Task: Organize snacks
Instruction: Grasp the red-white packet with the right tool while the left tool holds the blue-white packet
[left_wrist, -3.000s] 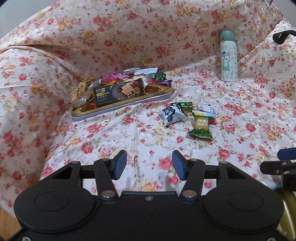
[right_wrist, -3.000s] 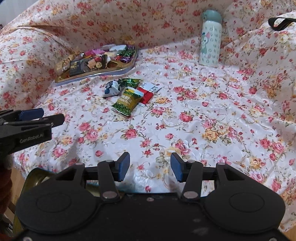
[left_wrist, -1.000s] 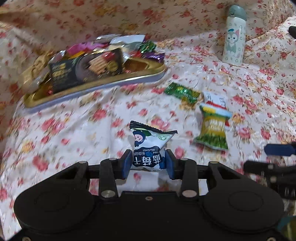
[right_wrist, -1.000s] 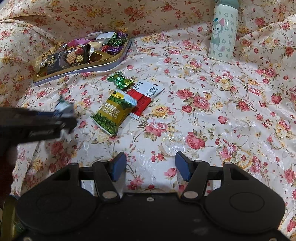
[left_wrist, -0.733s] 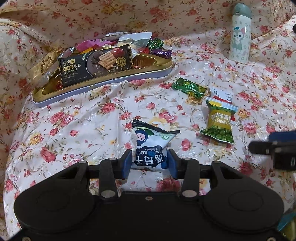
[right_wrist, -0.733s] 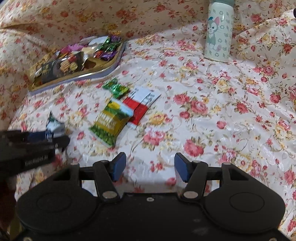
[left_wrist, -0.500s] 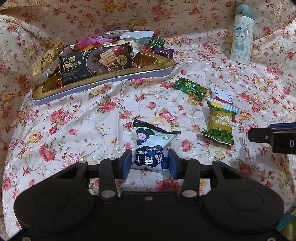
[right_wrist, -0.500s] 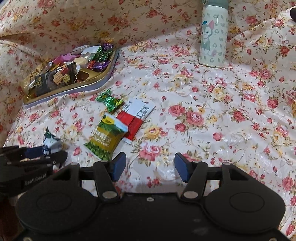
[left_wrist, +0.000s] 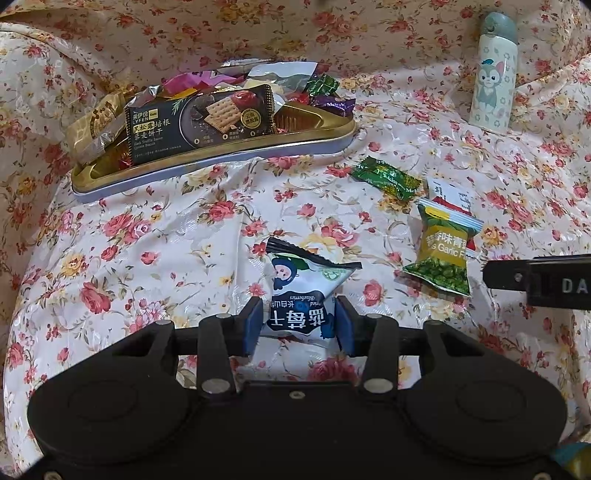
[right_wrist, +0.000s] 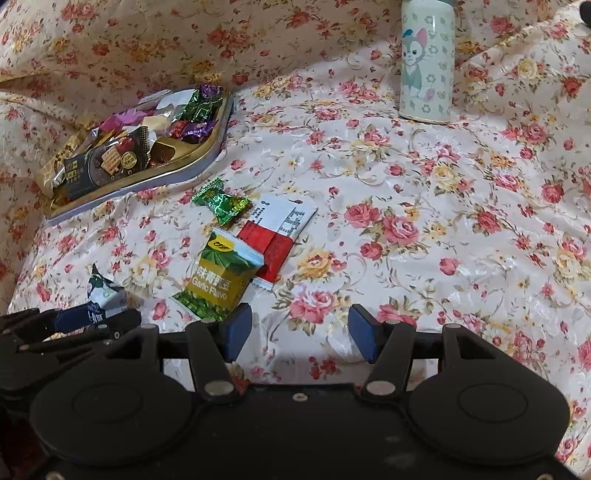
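My left gripper (left_wrist: 298, 325) is shut on a white and blue dried-blueberry packet (left_wrist: 301, 291), held just above the floral cloth; the packet also shows in the right wrist view (right_wrist: 101, 295). A gold snack tray (left_wrist: 229, 151) full of wrapped snacks lies at the back left, and it shows in the right wrist view (right_wrist: 166, 170). On the cloth lie a green garlic-pea packet (right_wrist: 219, 275), a red and white packet (right_wrist: 277, 236) and a green candy (right_wrist: 221, 201). My right gripper (right_wrist: 300, 332) is open and empty, just right of the pea packet.
A pale cartoon-cat bottle (right_wrist: 426, 62) stands upright at the back right, also seen in the left wrist view (left_wrist: 493, 74). The floral cloth (right_wrist: 443, 221) covers the whole surface and rises in folds at the back and sides.
My left gripper took hold of the blueberry packet and has drawn it back from the other snacks. My right gripper has moved closer to the pea packet, still open.
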